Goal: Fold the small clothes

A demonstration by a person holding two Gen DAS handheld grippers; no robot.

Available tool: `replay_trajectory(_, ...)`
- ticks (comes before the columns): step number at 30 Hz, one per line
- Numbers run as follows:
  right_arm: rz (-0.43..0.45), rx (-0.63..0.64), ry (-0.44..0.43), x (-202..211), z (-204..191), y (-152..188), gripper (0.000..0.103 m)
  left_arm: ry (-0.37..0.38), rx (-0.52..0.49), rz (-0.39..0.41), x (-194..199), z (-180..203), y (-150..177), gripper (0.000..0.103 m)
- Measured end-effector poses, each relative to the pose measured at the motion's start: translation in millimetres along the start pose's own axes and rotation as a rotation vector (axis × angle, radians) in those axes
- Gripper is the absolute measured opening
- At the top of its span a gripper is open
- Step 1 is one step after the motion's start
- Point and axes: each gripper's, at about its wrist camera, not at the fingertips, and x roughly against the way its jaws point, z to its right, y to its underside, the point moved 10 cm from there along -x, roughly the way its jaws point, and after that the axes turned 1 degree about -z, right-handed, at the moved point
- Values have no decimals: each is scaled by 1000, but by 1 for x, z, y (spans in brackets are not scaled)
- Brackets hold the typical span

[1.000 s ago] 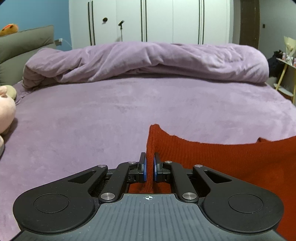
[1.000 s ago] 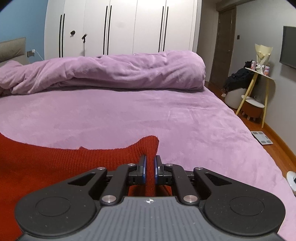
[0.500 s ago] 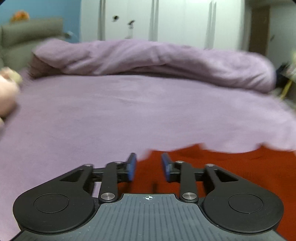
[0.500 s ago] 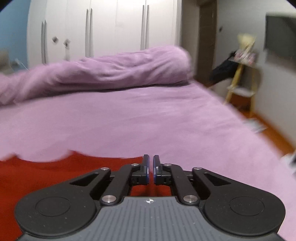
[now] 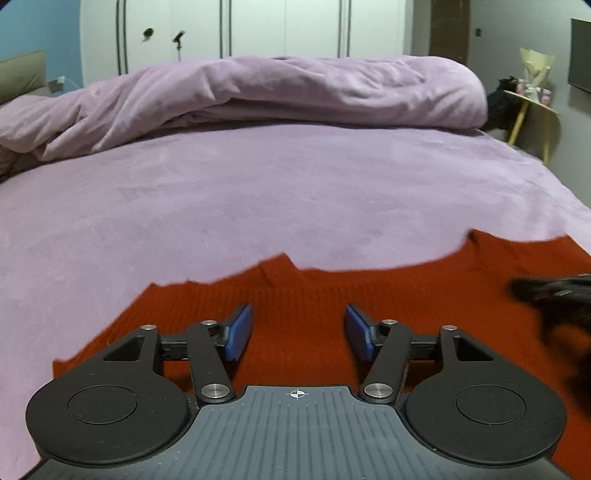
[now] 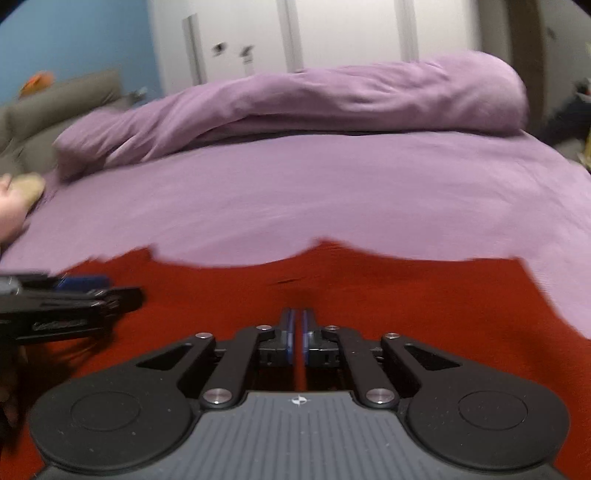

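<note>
A red knitted garment (image 5: pixel 314 295) lies flat on the purple bed (image 5: pixel 258 192). It also shows in the right wrist view (image 6: pixel 369 295). My left gripper (image 5: pixel 298 332) is open above the garment with nothing between its blue pads. My right gripper (image 6: pixel 297 332) has its pads nearly together just above the garment, and no cloth shows between them. The right gripper shows blurred at the right edge of the left wrist view (image 5: pixel 554 295). The left gripper shows at the left of the right wrist view (image 6: pixel 74 299).
A bunched purple duvet (image 5: pixel 277 88) lies across the far side of the bed. White wardrobe doors (image 5: pixel 280 29) stand behind it. A headboard cushion (image 6: pixel 55 107) and a plush toy (image 6: pixel 14 203) are at the far left. A small side table (image 5: pixel 532 103) stands at the right.
Both grippers let go of the raised red garment, which now lies flat. The left gripper opened wide. Both views swung sideways over the cloth.
</note>
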Motion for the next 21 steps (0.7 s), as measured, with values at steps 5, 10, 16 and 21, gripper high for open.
replay_trajectory(5, 58, -85, 30, 10, 60, -7, 0, 13, 63, 8, -9, -18, -5, 65)
replay_trajectory(10, 106, -221, -3, 15, 81, -7, 0, 38, 122, 14, -7, -27, -5, 65)
replay_trajectory(16, 84, -211, 54, 32, 75, -6, 1, -57, 89, -30, 15, -36, 4, 73)
replay_trajectory(21, 49, -277, 46, 95, 73, 38, 6, -56, 158, -12, 70, -61, 38, 74)
